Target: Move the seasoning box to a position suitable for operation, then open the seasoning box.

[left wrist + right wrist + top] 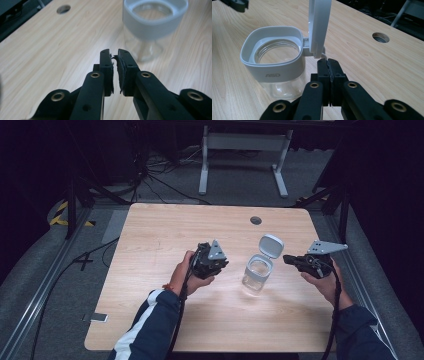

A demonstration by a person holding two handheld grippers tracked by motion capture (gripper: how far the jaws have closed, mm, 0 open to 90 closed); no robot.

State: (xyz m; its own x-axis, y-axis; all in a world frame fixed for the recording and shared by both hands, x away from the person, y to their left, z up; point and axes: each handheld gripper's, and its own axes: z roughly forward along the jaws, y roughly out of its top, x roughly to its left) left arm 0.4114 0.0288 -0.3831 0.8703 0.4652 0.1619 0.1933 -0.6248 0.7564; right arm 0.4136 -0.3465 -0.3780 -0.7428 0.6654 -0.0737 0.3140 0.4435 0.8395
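- A clear jar (258, 274) with a white collar is seen standing upright on the wooden table (160, 235), right of centre in the high view.
- Its white hinged lid (271, 245) is flipped up and open, at the jar's far upper edge in the high view.
- The left tool (223, 263) is held in the left hand (192, 272), left of the jar and apart from it, above the table at mid frame.
- In the left gripper view, the left tool's jaws are nearly pressed together, a thin slit left between the pads (109, 72); nothing is pinched. The jar (152, 27) is seen at upper right of that frame, ahead of the tips.
- The right tool (287, 258) is held in the right hand (325, 280), right of the jar, tips pointed toward it.
- In the right gripper view, the right tool (328, 61) is pressed together with nothing between the jaws; its tips lie just below the lid (319, 25) near the hinge. Contact cannot be told.
- A round hole (256, 220) is noted in the table, toward the upper middle of the high view.
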